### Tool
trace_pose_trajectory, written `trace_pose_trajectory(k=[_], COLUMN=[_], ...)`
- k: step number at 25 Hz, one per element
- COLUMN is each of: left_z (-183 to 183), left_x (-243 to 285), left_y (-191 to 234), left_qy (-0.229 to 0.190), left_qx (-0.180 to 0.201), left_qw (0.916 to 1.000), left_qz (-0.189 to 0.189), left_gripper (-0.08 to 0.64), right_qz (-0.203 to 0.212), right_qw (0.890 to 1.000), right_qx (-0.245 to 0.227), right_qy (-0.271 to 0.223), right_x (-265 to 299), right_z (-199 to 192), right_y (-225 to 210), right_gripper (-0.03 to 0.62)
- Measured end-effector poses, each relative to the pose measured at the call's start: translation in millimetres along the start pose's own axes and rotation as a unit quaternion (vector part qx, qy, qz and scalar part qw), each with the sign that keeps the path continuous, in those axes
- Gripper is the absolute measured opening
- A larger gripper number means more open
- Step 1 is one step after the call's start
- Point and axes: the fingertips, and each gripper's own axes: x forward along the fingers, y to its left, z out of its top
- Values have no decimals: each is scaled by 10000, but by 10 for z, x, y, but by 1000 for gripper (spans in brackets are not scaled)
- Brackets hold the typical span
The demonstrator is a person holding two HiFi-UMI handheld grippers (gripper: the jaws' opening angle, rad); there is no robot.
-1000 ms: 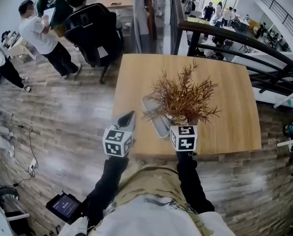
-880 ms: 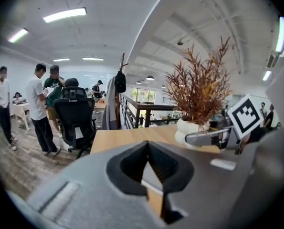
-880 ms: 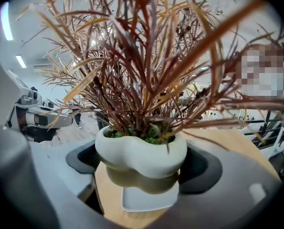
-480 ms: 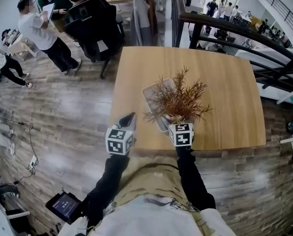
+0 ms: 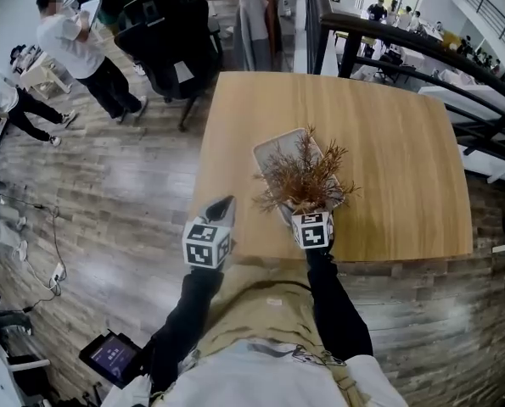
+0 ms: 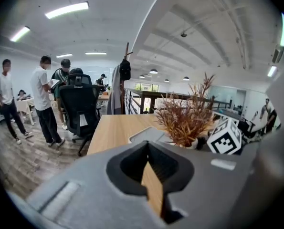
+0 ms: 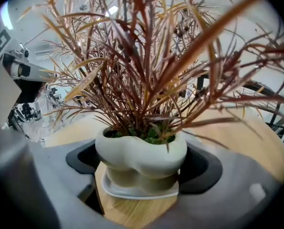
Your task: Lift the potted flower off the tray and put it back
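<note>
No legible text or numbers

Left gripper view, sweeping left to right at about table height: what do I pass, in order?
Standing person at the far left → second standing person → black office chair → hanging coat → grey tray → potted flower → square-marker cube.

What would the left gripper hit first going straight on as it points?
Probably the light wooden table top, left of the grey tray and the brown potted flower; nothing nearer shows, though depth is unclear.
</note>
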Motion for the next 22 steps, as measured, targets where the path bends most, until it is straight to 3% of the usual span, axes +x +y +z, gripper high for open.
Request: trace_pose_trajectory(k=[7, 14, 22], left_z=[-153, -183, -133], left_x=[67, 83, 114], left_y=[174, 255, 78], left_qy=[28, 81, 113], left_qx=[-28, -47, -63], left_qw=[9999, 9999, 9999], left_qz=[113, 128, -6], left_gripper=[2, 2, 2], right_qz=[-18, 10, -46], right_qw=[10000, 9996, 9998], right_qx=[-35, -37, 146], right_qy=[-64, -284, 83], right_x=[326, 397, 291], right_z=[-157, -43, -303], right_y=[18, 36, -32], right_gripper=[497, 499, 500])
